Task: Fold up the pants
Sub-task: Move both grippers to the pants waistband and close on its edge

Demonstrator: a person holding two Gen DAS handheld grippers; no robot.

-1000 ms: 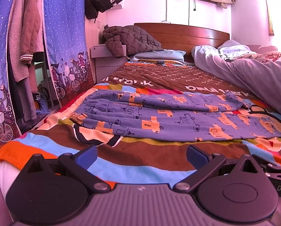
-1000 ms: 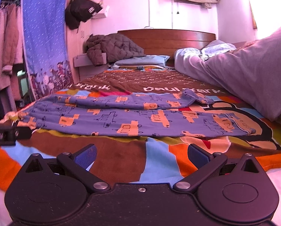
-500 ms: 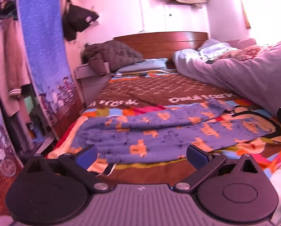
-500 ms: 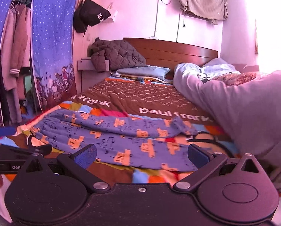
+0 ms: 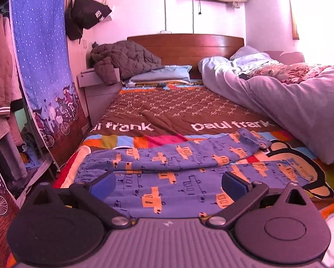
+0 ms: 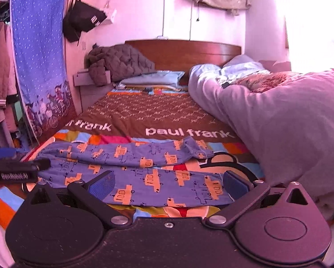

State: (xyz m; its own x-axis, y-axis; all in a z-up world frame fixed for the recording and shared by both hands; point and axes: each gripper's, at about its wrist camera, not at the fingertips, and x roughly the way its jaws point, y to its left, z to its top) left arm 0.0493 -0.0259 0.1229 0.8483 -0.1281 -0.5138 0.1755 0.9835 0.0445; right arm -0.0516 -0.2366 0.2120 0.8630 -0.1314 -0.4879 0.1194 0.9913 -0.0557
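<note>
Left gripper (image 5: pixel 168 182) fingers spread wide, blue pads (image 5: pixel 103 184) empty, hovering over the near edge of the pants (image 5: pixel 167 178) toward the waistband end; right gripper (image 6: pixel 167 182) likewise released with nothing between its pads (image 6: pixel 102 184), over the near leg closer to the cuff end. Pants are blue with an orange car print, lying flat across the foot of the striped bedspread (image 5: pixel 144 120), waistband toward the wardrobe curtain (image 5: pixel 39 67), both legs running toward the bunched grey duvet (image 5: pixel 290 102), far leg angled slightly away from the near one. Brown quilted jacket (image 5: pixel 122 62) sits at the headboard (image 5: pixel 189 44) end, well apart from the pants.
</note>
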